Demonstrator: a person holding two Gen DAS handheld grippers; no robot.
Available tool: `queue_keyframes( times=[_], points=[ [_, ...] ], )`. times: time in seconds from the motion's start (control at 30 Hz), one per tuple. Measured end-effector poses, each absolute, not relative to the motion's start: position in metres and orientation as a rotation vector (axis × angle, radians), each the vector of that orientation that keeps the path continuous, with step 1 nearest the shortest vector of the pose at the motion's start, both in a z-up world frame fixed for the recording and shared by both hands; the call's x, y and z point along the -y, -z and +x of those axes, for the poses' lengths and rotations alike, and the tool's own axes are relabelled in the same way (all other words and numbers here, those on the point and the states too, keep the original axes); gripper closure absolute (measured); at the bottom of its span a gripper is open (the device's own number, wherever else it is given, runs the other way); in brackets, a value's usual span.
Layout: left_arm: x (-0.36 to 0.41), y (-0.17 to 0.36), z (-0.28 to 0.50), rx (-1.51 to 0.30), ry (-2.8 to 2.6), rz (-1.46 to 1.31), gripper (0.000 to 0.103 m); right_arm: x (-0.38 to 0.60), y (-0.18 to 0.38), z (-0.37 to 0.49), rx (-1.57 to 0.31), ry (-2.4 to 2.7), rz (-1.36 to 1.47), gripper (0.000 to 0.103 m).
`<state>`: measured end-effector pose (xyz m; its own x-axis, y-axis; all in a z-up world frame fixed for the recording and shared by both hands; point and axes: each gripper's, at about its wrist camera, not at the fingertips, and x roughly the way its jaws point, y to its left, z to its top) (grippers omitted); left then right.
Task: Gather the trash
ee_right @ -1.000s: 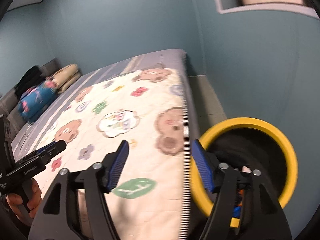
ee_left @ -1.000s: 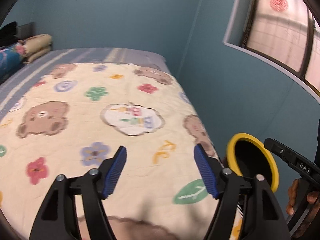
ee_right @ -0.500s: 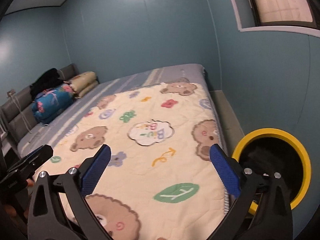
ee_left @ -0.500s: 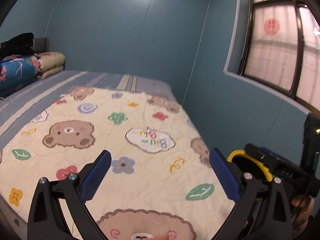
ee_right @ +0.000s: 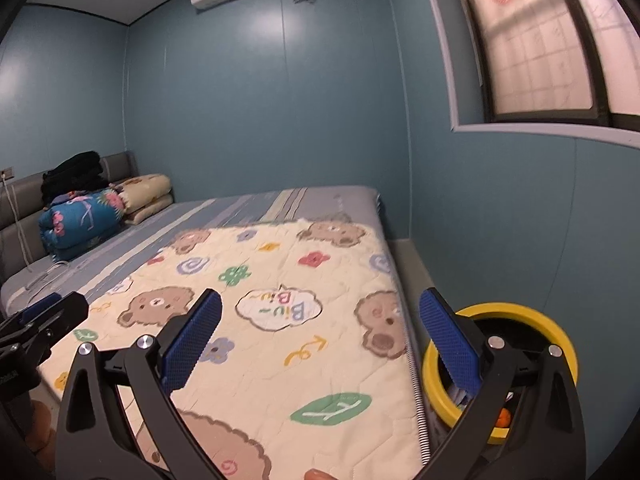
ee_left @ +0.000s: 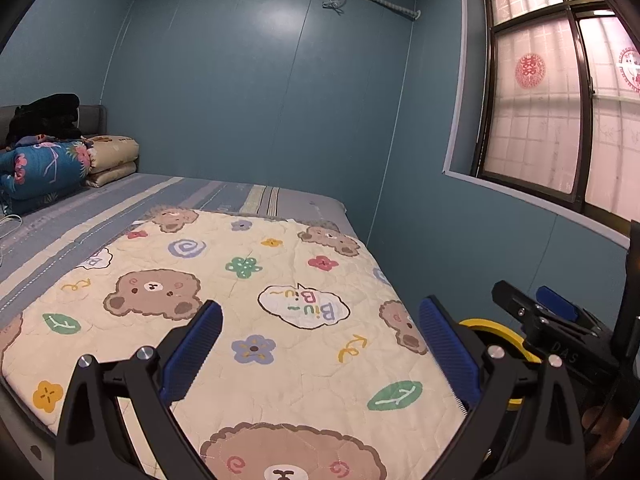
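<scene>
Both my grippers have risen and spread their fingers wide, empty. Left gripper (ee_left: 320,344), right gripper (ee_right: 320,340); yellow-rimmed trash bin (ee_right: 556,336) sits beside the bed (ee_right: 336,200), nearest the right.

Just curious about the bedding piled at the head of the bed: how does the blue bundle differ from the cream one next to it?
The blue flamingo-print quilt is bright blue with pink birds; the cream folded quilt is pale with faint brown motifs. The blue one bulges in a fat roll, while the cream one lies in flatter folds. Black clothing sits against the blue one only. Both rest on the striped sheet by the headboard.
</scene>
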<state>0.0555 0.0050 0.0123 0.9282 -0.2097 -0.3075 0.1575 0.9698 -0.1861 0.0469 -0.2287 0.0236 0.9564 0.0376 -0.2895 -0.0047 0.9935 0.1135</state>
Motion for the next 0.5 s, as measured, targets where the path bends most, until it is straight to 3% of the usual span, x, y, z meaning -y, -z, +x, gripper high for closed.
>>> queue_keyframes(
  times=[0.5],
  points=[
    [-0.0046,-0.0131,0.0538,-0.324,0.189,-0.167,0.008,0.2289,-0.0164,0.0499,-0.306,-0.015,0.118,0.008]
  ],
)
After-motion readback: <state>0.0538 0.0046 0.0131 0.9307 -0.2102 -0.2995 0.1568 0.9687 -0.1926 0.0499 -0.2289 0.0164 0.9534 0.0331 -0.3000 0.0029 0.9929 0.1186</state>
